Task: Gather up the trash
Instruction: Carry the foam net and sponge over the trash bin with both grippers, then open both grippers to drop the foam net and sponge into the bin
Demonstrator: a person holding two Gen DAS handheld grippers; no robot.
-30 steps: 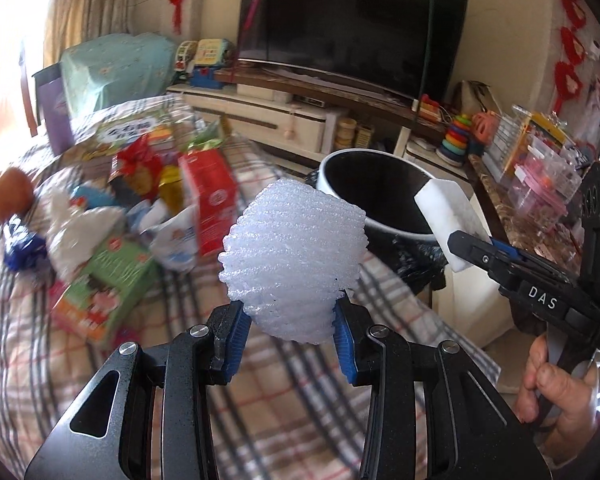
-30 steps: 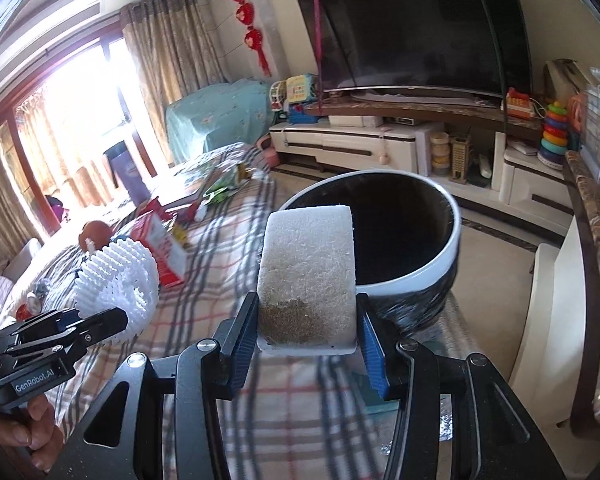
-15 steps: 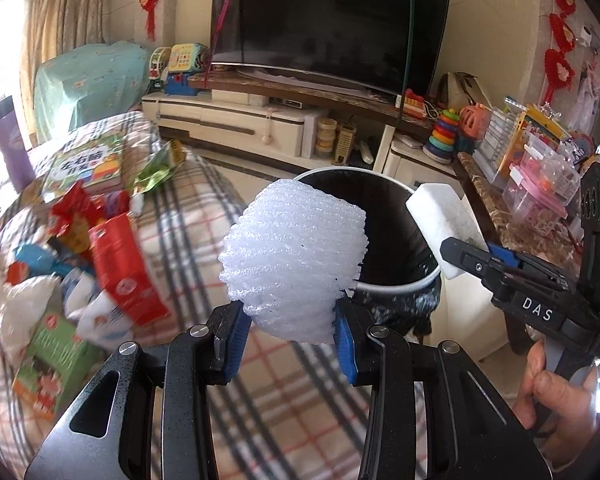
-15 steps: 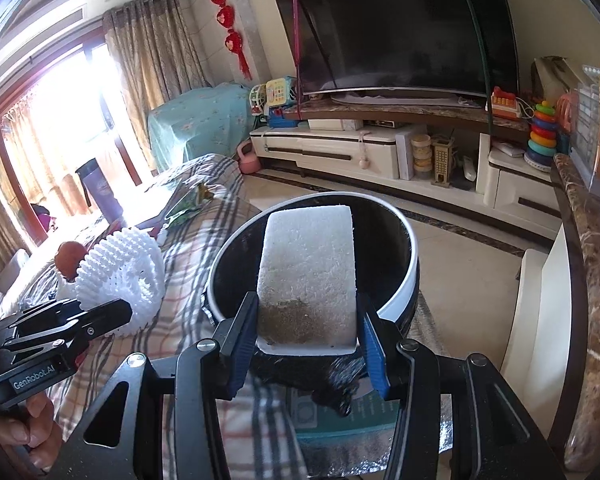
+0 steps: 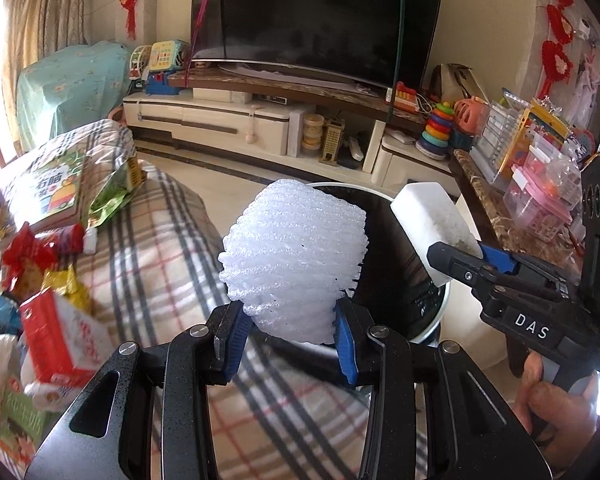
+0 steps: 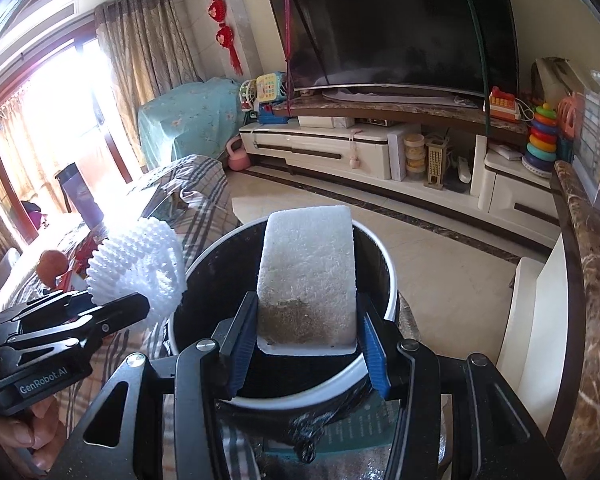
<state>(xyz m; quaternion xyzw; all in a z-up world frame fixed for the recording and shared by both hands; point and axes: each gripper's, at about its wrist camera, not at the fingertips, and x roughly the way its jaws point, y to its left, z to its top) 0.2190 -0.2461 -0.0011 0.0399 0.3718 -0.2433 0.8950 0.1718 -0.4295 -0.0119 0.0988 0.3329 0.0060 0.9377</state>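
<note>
My left gripper is shut on a white foam fruit net, held above the near rim of a round white bin lined with a black bag. In the right wrist view my right gripper is shut on a white foam block with a dirty near end, directly over the bin's dark opening. The right gripper and the foam block also show at the right of the left wrist view. The left gripper with the fruit net shows at the left of the right wrist view, by the bin's left rim.
A plaid-covered table carries wrappers, a red carton, a green pouch and a booklet. A TV on a low cabinet stands behind. A marble shelf with toys runs along the right.
Both grippers have travelled away from the cluttered table towards the bin, each keeping its load. The foam block has gone from in front of the bin to over its opening.
</note>
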